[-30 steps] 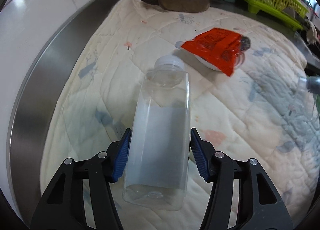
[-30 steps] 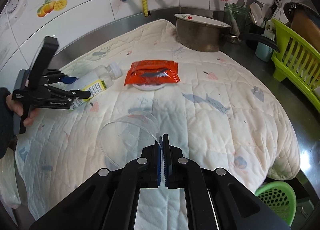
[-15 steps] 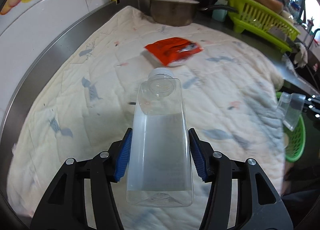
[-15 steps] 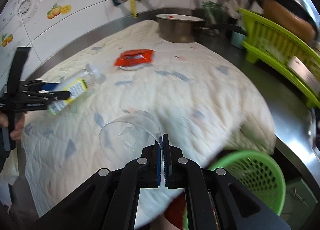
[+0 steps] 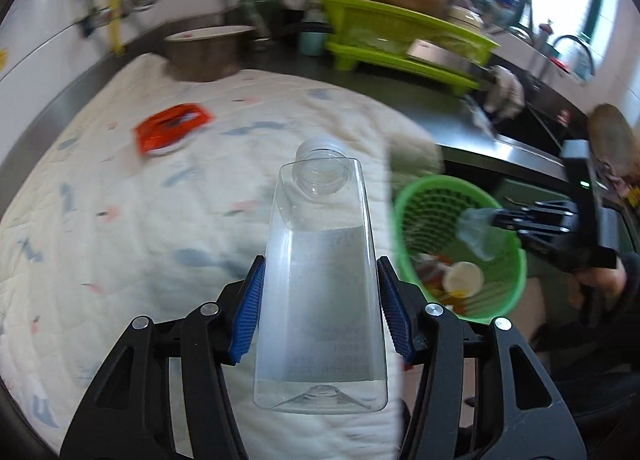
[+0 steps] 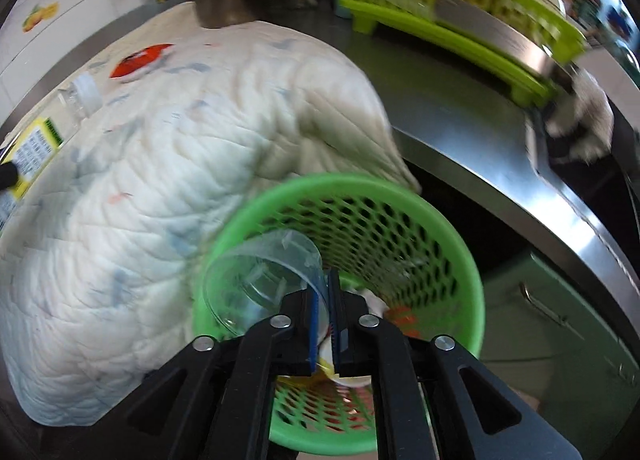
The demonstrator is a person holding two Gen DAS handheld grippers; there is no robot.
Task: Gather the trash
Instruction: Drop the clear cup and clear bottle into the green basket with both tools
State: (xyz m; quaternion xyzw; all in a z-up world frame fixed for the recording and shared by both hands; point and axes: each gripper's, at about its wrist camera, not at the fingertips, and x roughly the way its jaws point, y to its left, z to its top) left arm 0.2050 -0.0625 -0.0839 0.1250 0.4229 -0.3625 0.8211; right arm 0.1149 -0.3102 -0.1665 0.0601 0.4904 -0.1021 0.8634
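Beside the counter edge: green mesh basket (image 6: 448, 220), directly under the right gripper (image 6: 326, 320), which pinches a clear cup (image 6: 256, 280) by its wall; left gripper (image 5: 320, 308), farther off, clamps a capped bottle (image 5: 322, 272), long axis pointing forward.

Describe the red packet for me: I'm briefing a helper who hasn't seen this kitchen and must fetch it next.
Start at the quilted cloth spread over the steel counter. Go to its far side, short of the metal pot near the wall. There lies the red packet, flat on something white: the only bright red thing on the cloth.
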